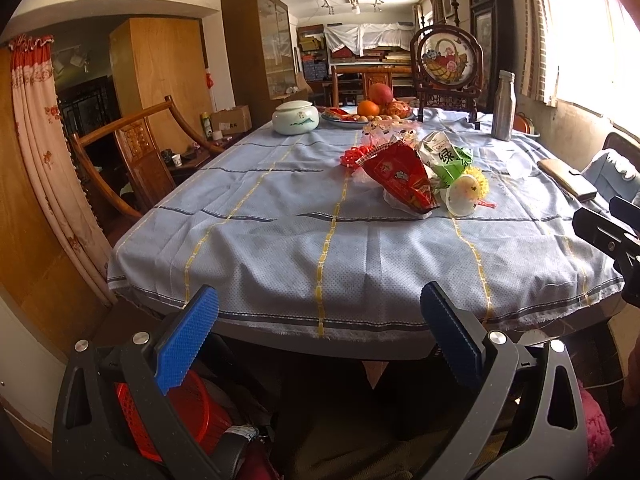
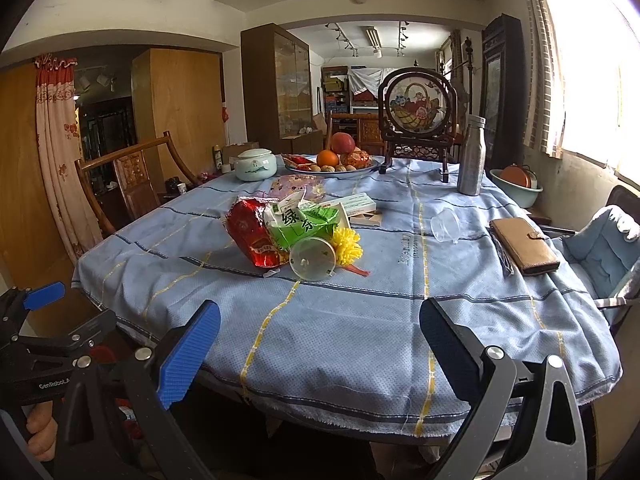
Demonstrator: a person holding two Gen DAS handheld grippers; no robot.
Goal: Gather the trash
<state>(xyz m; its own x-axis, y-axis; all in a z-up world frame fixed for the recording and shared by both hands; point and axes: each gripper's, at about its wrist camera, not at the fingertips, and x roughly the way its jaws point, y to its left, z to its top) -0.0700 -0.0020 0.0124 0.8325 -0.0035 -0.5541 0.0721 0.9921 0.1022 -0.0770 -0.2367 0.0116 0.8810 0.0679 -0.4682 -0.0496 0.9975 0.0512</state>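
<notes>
Both grippers, left (image 1: 318, 334) and right (image 2: 320, 350), hang at the table edge (image 2: 340, 412), jaws wide and empty.

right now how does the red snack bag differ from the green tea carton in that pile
The red snack bag is glossy, crinkled foil lying slumped on the tablecloth; the green tea carton is stiff, printed card with large characters and a torn-open top. The bag sits at the left edge of the pile, while the carton sits in the middle, behind the clear round lid. Both look opened, and they touch each other.
</notes>
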